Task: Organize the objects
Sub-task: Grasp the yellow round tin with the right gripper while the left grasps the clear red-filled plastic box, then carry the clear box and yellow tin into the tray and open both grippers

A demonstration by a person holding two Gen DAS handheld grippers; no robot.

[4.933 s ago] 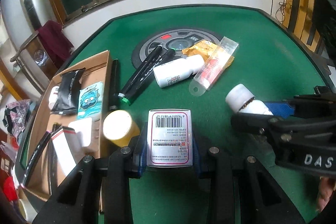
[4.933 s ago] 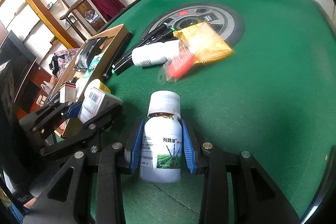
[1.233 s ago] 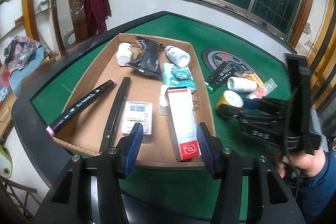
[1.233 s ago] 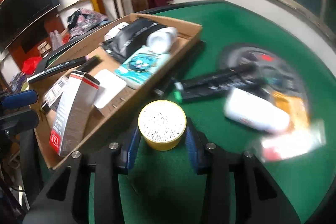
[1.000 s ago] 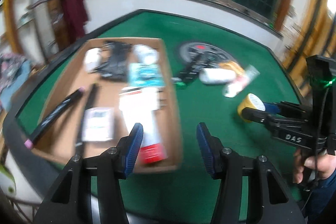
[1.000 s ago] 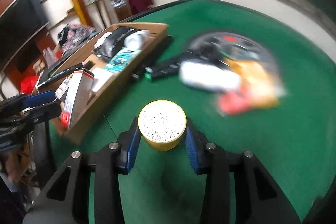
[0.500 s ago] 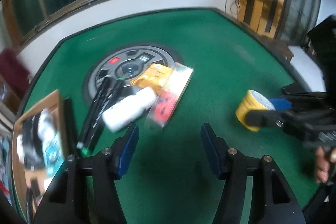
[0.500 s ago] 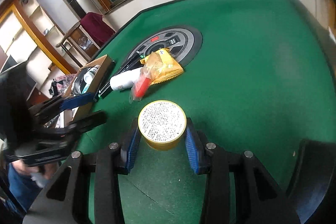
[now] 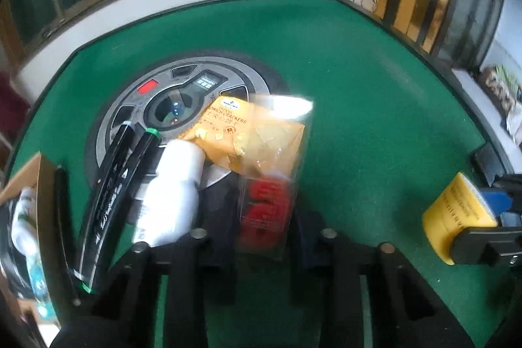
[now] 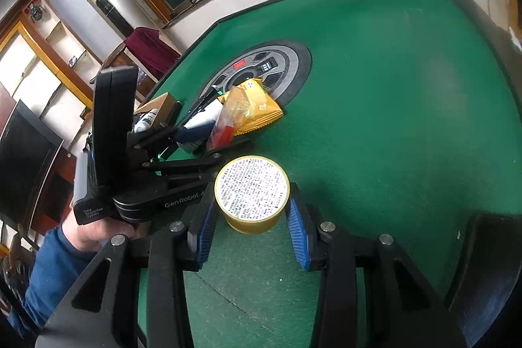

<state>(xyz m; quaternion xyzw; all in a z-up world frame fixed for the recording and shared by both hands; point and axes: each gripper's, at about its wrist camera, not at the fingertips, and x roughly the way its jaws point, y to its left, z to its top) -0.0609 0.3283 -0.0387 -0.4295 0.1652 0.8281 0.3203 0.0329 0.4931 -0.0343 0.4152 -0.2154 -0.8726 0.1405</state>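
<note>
My left gripper is low over the green table, its jaws closing on a clear packet with a red item inside. The pads look pressed to the packet's two sides, though the picture is blurred there. The packet lies partly on an orange cracker bag, beside a white bottle. My right gripper is shut on a round yellow tin with a white printed lid. In the left wrist view the tin sits at the far right.
Two black markers lie left of the bottle, over a round grey control panel set in the table. A cardboard box with items stands at the left edge, a black pen along it. A hand in a blue sleeve holds the left gripper.
My left gripper swung away from the cardboard box, came down over the clear packet and narrowed its jaws around it. The right gripper kept the yellow tin and settled at the right.
</note>
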